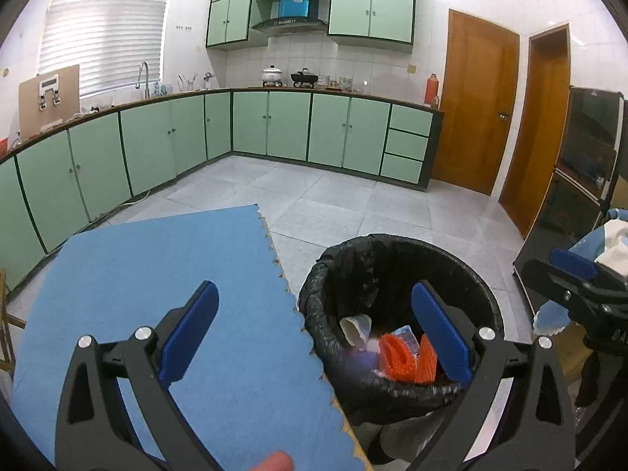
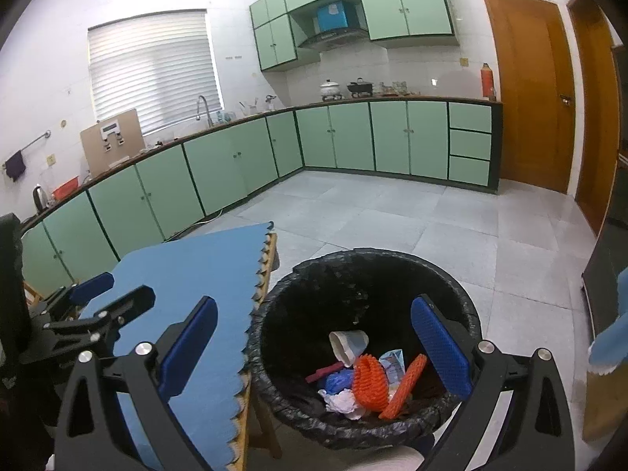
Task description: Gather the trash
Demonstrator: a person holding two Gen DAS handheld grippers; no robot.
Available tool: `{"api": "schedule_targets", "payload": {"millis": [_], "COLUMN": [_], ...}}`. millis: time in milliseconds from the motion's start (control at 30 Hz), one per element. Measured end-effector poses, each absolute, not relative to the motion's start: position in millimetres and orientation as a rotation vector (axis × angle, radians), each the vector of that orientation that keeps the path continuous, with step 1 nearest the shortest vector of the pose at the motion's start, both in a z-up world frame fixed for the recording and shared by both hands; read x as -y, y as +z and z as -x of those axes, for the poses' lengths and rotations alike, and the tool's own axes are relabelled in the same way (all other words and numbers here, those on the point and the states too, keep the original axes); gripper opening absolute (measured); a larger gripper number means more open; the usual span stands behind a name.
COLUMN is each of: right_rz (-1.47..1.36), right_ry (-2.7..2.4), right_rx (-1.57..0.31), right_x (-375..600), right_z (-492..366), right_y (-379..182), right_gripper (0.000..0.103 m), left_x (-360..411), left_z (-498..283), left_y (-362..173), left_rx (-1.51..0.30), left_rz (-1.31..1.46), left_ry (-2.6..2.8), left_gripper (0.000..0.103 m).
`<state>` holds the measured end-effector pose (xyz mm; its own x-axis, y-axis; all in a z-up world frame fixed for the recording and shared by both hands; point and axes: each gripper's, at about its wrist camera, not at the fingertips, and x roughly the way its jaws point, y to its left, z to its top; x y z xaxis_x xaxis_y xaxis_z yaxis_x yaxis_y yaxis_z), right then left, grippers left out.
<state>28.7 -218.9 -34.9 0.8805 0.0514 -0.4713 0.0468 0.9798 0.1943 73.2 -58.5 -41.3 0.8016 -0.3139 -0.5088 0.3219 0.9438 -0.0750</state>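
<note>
Left gripper (image 1: 314, 329), right gripper (image 2: 314, 343) — tilted downward, jaws wide, empty.

Each gripper is built from matte black angular arms with triangular cut-outs, joined by round silver screw heads — two are seen at lower left and two at lower right of each wrist view. The left gripper (image 1: 314, 329) and right gripper (image 2: 314, 343) are tipped with long blue pads (image 2: 441, 347), finely textured — rectangular with rounded ends.
</note>
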Motion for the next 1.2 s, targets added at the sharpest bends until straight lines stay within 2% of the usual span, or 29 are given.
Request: {"api": "schedule_targets", "payload": {"millis": [533,1200], "right_rz": [-0.148,-0.105], "right_ry": [0.035,0.055], "right_rx": [-0.468,-0.428], "right_x": [181,165], "right_z": [4,17], "right_y": [-19,-7], "right_gripper": [0.097,0.097], "left_x": [30,16], "left_z": [-20,-4], "left_y": [-21,-10], "left_rx": [-0.505,-0.461], "left_rz": [0.002,0.019], "left_ry": [-0.298,-0.276], "left_gripper": [0.096,0.096]}}
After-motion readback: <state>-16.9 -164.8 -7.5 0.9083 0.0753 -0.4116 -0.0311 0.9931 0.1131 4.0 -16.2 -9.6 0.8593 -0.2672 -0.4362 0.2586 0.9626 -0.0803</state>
